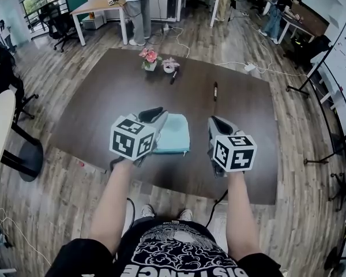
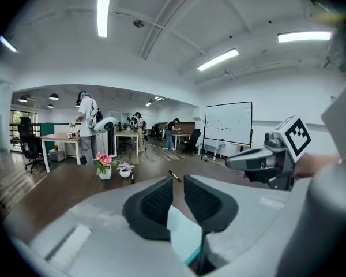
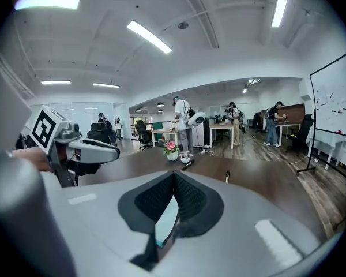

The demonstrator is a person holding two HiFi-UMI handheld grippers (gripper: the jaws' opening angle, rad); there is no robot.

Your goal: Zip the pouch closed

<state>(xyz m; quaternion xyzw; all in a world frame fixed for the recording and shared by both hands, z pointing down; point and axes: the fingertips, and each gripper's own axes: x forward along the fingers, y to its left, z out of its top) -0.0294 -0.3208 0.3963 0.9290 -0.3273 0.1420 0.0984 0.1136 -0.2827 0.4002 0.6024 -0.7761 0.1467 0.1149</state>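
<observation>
While the left hand-held gripper [image 2: 177,184] hung above the worktop [image 1: 98,100] with its jaws slightly apart on nothing and the right hand-held gripper [image 3: 174,179] hung beside it with its jaws pressed together and empty, the pale teal pouch [image 1: 174,134] lay flat and unheld on the worktop, partly under the left one. Whether its zip was fully shut could not be made out. If it was not, a one-sided tug at it would probably have dragged the loose pouch across the smooth worktop instead of closing it.
</observation>
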